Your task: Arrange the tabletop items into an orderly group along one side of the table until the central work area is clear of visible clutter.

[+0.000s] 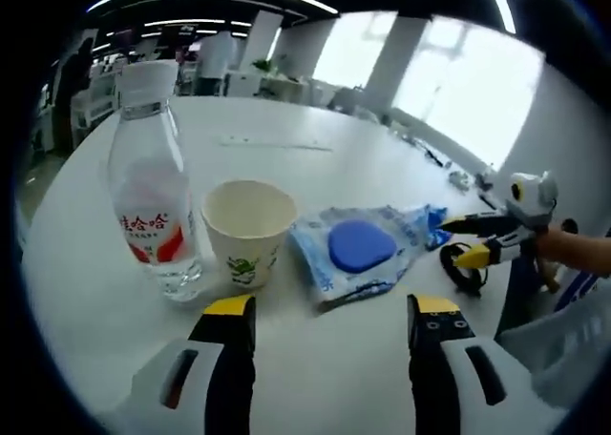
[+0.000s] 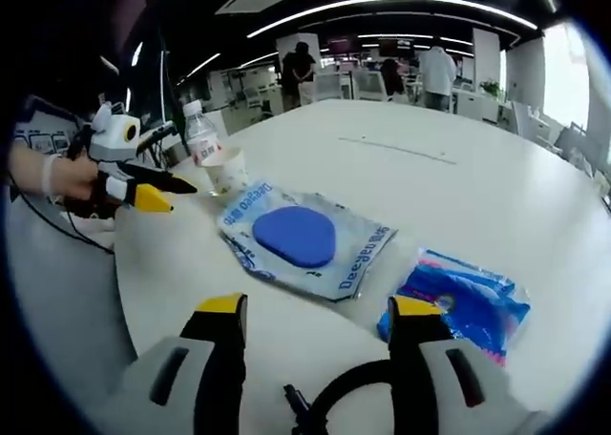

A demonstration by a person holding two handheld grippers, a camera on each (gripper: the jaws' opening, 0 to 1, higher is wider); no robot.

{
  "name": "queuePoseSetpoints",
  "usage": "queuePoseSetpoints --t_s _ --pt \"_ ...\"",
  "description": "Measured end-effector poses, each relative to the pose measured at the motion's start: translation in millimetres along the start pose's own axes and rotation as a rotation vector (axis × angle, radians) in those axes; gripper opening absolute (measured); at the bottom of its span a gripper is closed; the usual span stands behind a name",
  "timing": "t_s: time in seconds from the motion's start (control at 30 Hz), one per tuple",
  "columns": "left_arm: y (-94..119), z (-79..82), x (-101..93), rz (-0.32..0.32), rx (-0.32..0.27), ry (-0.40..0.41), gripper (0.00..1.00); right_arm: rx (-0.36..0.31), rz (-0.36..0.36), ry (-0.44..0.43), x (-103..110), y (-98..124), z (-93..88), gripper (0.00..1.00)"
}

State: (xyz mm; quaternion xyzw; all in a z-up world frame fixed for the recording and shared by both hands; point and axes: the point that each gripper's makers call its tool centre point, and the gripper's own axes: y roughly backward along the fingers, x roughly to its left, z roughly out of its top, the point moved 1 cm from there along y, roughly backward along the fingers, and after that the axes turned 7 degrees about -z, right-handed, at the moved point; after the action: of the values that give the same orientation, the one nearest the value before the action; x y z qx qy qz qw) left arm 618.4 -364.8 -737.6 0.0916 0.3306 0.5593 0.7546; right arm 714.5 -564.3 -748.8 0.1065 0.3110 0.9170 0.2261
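Observation:
A clear water bottle [image 1: 153,196] with a white cap stands upright at the left, and a paper cup [image 1: 250,230] stands right beside it. Next to the cup lies a clear packet holding a blue pad [image 1: 358,249]. My left gripper [image 1: 332,311] is open, close in front of the cup and packet, gripping nothing. My right gripper [image 1: 463,241] comes in from the right with its jaws apart. In the right gripper view, the right gripper [image 2: 318,311] is open above the table before the blue pad packet [image 2: 305,239]. A second, blue packet [image 2: 468,306] lies to its right. The bottle [image 2: 200,134], cup [image 2: 227,173] and left gripper [image 2: 172,194] are at the far left.
A black cable loop [image 1: 463,268] lies near the table edge, and a black cable [image 2: 334,397] shows beneath my right gripper. The white round table [image 2: 449,177] stretches far behind the items. Desks and several people [image 2: 298,68] stand in the background.

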Motion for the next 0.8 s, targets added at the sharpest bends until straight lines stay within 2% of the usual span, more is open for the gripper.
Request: queuePoseSetpoints --t_s 0.17,0.3,0.57,0.7,0.8 --pt "15.0 6.1 3.3 0.007 0.003 0.007 0.76 -0.009 0.016 -0.028 5.5 10.7 -1.0 0.75" --pt "29.0 9.1 2.8 0.007 0.010 -0.012 0.81 -0.008 0.010 -0.032 9.0 20.0 -5.6 0.81" --pt "51.0 11.2 7.0 0.025 0.003 -0.014 0.90 -0.027 -0.008 -0.056 11.7 40.9 -10.0 0.85" --pt "60.9 9.6 4.2 0.025 0.019 -0.040 0.91 -0.042 -0.022 -0.053 12.9 52.6 -9.1 0.86" --pt "68.8 11.2 3.4 0.028 0.004 -0.035 0.91 -0.057 -0.038 -0.057 13.3 62.0 -8.1 0.88"
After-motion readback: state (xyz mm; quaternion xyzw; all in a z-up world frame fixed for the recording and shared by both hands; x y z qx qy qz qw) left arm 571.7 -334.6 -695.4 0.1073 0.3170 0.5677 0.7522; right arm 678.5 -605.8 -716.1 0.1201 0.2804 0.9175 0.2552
